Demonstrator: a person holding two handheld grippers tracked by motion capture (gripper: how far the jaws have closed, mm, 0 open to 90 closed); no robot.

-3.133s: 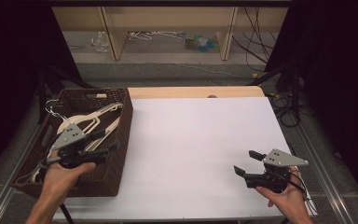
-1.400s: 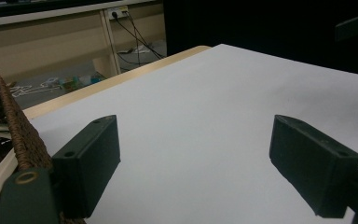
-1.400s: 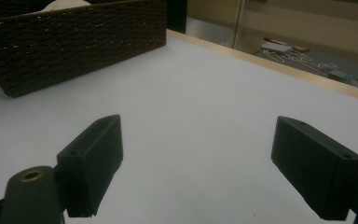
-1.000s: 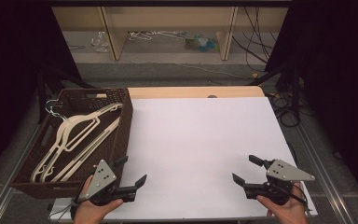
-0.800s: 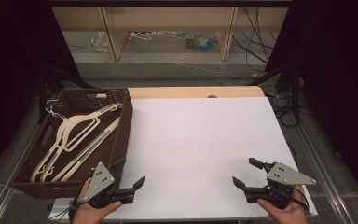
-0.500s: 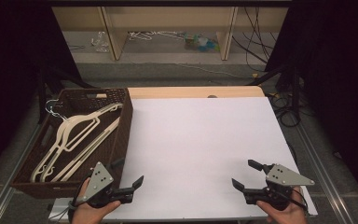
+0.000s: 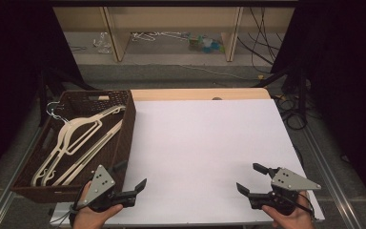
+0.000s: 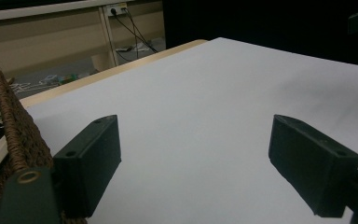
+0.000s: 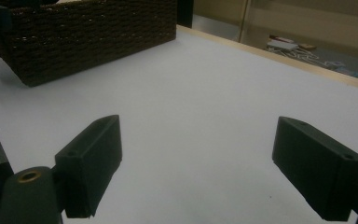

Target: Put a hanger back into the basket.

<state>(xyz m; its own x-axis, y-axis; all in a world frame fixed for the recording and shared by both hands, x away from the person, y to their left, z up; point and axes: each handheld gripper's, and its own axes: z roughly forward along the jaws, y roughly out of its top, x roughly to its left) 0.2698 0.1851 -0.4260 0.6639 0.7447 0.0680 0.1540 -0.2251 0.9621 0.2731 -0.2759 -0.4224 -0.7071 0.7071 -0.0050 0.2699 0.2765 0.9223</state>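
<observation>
Step in hand, by judgement: idle, nothing grasped. Your left hand-held gripper point(image 7: 132, 188), lower left of frame, and right hand-held gripper point(image 7: 252, 179), lower right, both hang spread and empty over the white desk point(image 7: 205, 143).

Container: brown wicker basket point(image 7: 124, 136), left of frame. Contents: cream hangers point(image 7: 78, 143), lying flat inside.

Next move likely calls for your left reaching up-left into the basket.

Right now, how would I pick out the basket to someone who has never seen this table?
Start at the white table and go to its left edge. The basket stands there, dark brown and woven, rectangular, with pale hangers lying inside; nothing else on the table is woven.
</observation>
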